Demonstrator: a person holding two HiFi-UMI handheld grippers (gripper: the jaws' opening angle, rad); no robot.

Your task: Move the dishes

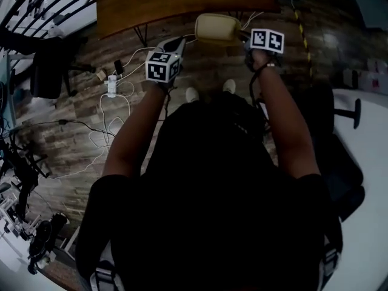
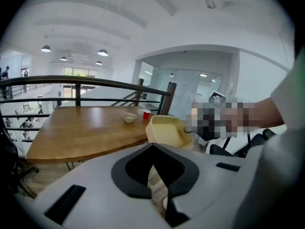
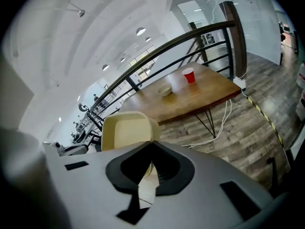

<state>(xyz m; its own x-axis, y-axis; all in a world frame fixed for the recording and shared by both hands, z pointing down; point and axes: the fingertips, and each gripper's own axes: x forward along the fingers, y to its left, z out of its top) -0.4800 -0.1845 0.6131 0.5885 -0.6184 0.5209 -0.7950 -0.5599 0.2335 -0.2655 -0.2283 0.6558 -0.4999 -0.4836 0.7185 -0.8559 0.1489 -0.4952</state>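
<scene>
Right gripper (image 3: 151, 143) jaws clamp the rim of the cream dish (image 3: 125, 130), held in the air short of the counter (image 3: 200, 99). Left gripper (image 2: 152, 145) jaws are closed and empty. A bowl (image 3: 164, 90) and a red cup (image 3: 188, 75) stand on the counter.

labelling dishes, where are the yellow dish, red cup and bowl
dish (image 3: 126, 130), right gripper view, inner floor
cup (image 3: 189, 75), right gripper view, side wall
bowl (image 3: 164, 92), right gripper view, outer wall
</scene>
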